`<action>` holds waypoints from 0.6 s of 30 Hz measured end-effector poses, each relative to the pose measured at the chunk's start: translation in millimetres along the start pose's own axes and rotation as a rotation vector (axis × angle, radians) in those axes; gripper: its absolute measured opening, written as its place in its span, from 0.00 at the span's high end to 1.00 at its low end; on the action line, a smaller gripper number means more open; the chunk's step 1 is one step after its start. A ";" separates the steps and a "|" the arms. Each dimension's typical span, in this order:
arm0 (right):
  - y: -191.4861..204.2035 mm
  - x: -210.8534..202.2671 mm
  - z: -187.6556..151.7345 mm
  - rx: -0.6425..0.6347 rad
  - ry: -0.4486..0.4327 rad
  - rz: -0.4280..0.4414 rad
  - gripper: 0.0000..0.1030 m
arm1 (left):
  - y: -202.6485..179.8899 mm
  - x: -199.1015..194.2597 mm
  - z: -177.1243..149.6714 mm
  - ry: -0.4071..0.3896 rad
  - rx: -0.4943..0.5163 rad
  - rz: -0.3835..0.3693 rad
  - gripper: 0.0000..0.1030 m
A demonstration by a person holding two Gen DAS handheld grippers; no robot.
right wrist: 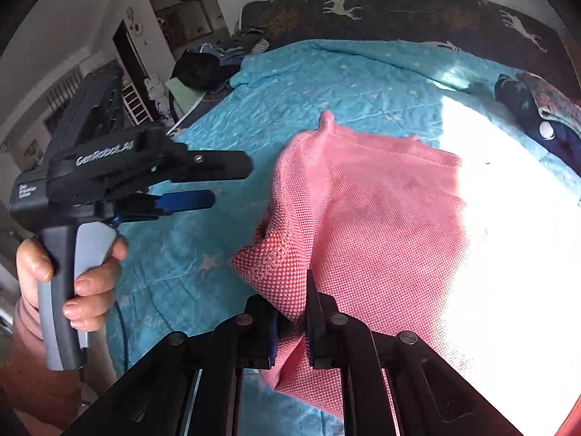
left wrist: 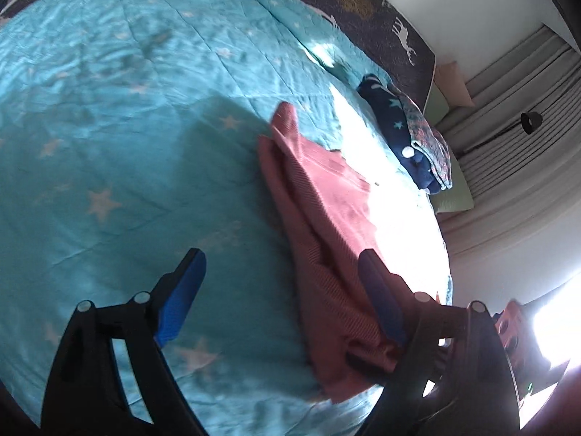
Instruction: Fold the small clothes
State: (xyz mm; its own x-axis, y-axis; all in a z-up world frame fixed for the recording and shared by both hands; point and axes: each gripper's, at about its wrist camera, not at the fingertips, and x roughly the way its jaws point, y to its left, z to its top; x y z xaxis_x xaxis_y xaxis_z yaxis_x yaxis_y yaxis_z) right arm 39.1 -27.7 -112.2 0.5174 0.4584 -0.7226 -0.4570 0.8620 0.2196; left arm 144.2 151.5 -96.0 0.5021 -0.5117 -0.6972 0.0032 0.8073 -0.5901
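Note:
A pink knit garment [left wrist: 326, 210] lies rumpled on the teal star-print bedspread [left wrist: 109, 109], its far side in bright sunlight. My right gripper [right wrist: 294, 305] is shut on a bunched near edge of the pink garment [right wrist: 381, 210], and the cloth rises in a fold from the pinch. My left gripper [left wrist: 281, 276] is open above the bed, with the garment's near left edge and bare bedspread under the gap and nothing pressed by its blue pads. In the right wrist view the left gripper [right wrist: 228, 181], held by a hand [right wrist: 87, 283], hovers left of the garment.
A folded stack of dark star-print and patterned clothes [left wrist: 410, 138] sits at the bed's far right, also seen as the stack [right wrist: 537, 116]. A dark deer-print blanket [right wrist: 399, 11] runs along the far edge. Loose clothes [right wrist: 203, 69] lie at the far left corner. Curtains [left wrist: 508, 127] hang beyond the bed.

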 end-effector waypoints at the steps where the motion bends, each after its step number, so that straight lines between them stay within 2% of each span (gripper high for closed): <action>1: 0.1 -1.4 -0.4 -0.001 -0.001 0.000 0.90 | -4.8 6.1 2.3 0.017 -0.005 -0.019 0.17; 4: -0.3 -3.1 -1.2 0.002 -0.004 0.010 0.90 | -16.1 21.6 10.4 0.056 -0.012 -0.059 0.17; 8: -5.0 -5.5 -4.7 0.016 -0.004 0.027 0.90 | -24.9 36.7 22.7 0.057 -0.005 -0.003 0.18; 9: -5.6 -6.4 -5.2 0.018 -0.005 0.031 0.90 | -27.0 38.5 26.3 0.047 0.003 0.000 0.27; 10: -6.7 -7.5 -5.6 0.020 -0.007 0.034 0.90 | -27.2 39.1 29.0 0.040 0.008 0.010 0.50; 11: -7.4 -8.8 -6.3 0.021 -0.009 0.037 0.90 | -27.8 40.2 32.5 0.043 0.009 0.032 0.63; 12: -8.0 -10.3 -7.0 0.021 -0.011 0.040 0.91 | -27.6 40.8 35.6 0.049 0.004 0.049 0.82; 13: -8.6 -11.7 -7.7 0.022 -0.015 0.042 0.91 | -26.2 40.5 38.4 0.051 -0.003 0.055 0.88; 15: -12.1 -15.3 -8.2 0.026 -0.025 0.049 0.91 | -32.6 34.5 40.5 0.028 0.006 0.057 0.90; 18: -18.4 -24.5 -10.2 0.038 -0.050 0.064 0.92 | -58.5 27.0 40.0 -0.003 0.081 0.060 0.91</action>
State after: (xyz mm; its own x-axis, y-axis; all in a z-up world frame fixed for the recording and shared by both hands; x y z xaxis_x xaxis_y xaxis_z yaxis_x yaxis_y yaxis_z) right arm 27.5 -57.0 -105.2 0.5239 0.5220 -0.6731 -0.4632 0.8378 0.2892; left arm 192.2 102.3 -64.0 0.5057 -0.4607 -0.7294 0.0428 0.8578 -0.5121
